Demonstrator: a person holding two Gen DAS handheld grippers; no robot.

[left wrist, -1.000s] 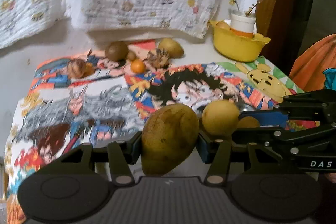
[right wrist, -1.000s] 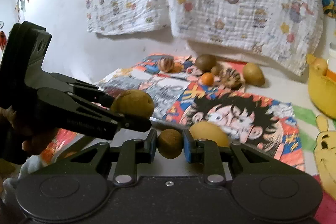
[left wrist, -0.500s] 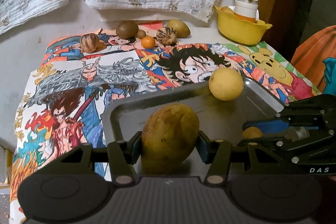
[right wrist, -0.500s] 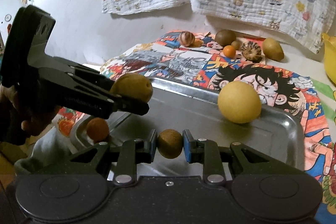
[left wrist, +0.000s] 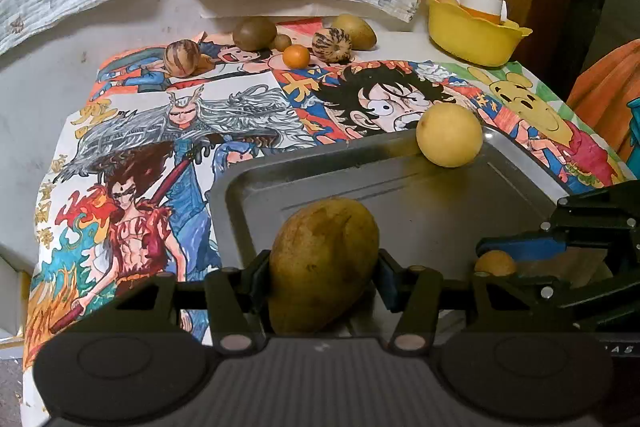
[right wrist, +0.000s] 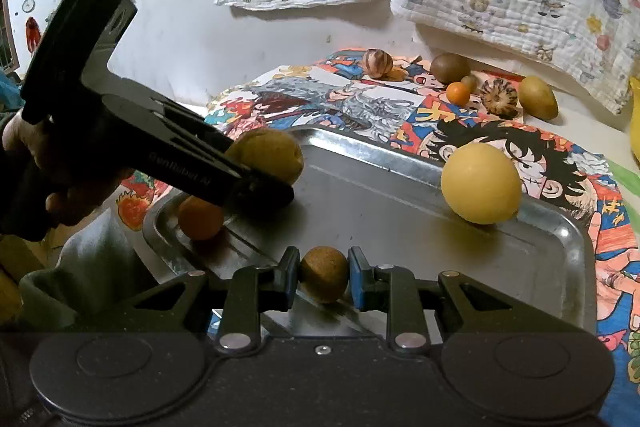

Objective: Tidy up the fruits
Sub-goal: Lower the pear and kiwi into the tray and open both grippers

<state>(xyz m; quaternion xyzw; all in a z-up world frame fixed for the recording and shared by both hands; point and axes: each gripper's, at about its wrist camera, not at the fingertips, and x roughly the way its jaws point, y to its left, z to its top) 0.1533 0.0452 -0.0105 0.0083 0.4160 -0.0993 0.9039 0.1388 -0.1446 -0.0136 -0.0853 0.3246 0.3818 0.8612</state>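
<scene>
Two fruits lie in tray [right wrist: 552, 227], approx six behind; left gripper [left wrist: 324, 267] clamps mango [left wrist: 320, 263], right gripper [right wrist: 324, 279] small brown fruit [right wrist: 324, 279].

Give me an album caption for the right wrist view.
Right gripper holding a small brown fruit above the metal tray.

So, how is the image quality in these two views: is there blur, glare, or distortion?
Left wrist view: sharp, fisheye bends the metal tray edges; dim corners; the yellow round fruit casts a soft shadow and reflection. Right wrist view: also sharp and curved; mild glare along the tray rim; the other tool's body is dark, hard to read.
</scene>
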